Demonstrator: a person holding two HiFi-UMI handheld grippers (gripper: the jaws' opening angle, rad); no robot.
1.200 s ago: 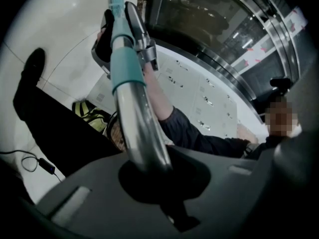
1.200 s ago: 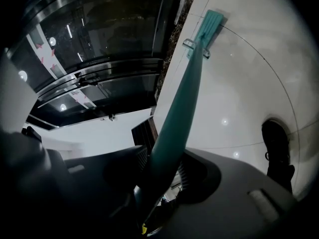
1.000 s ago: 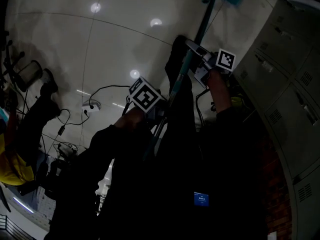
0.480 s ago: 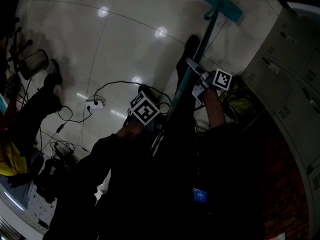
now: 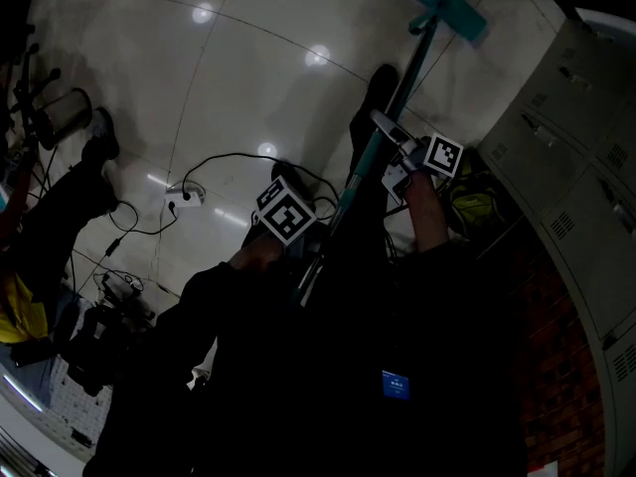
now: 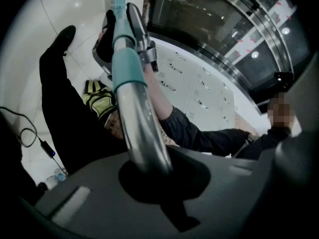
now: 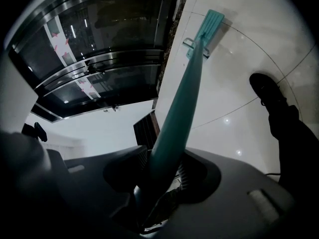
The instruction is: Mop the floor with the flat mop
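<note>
The flat mop's teal head [image 5: 437,3] lies on the pale tiled floor [image 5: 248,78] at the top of the head view, and its pole [image 5: 402,78] slants down towards me. My right gripper [image 5: 390,155] is shut on the pole's teal part [image 7: 182,98], with the mop head [image 7: 207,29] far ahead of it. Lower on the pole, my left gripper [image 5: 316,235] is shut on the silver part [image 6: 139,128]. In the left gripper view the pole's teal sleeve [image 6: 124,68] and the right gripper [image 6: 134,29] show further along.
Grey lockers [image 5: 566,147] line the right side, close to the mop head. A power strip with cables [image 5: 184,197] lies on the floor at left, with dark gear [image 5: 99,336] nearby. A yellow-green bag [image 5: 475,207] sits by the lockers. A dark shoe [image 7: 266,91] stands beside the pole.
The mop head has slid a little nearer along the floor by the lockers. Both grippers have kept their hold on the pole.
</note>
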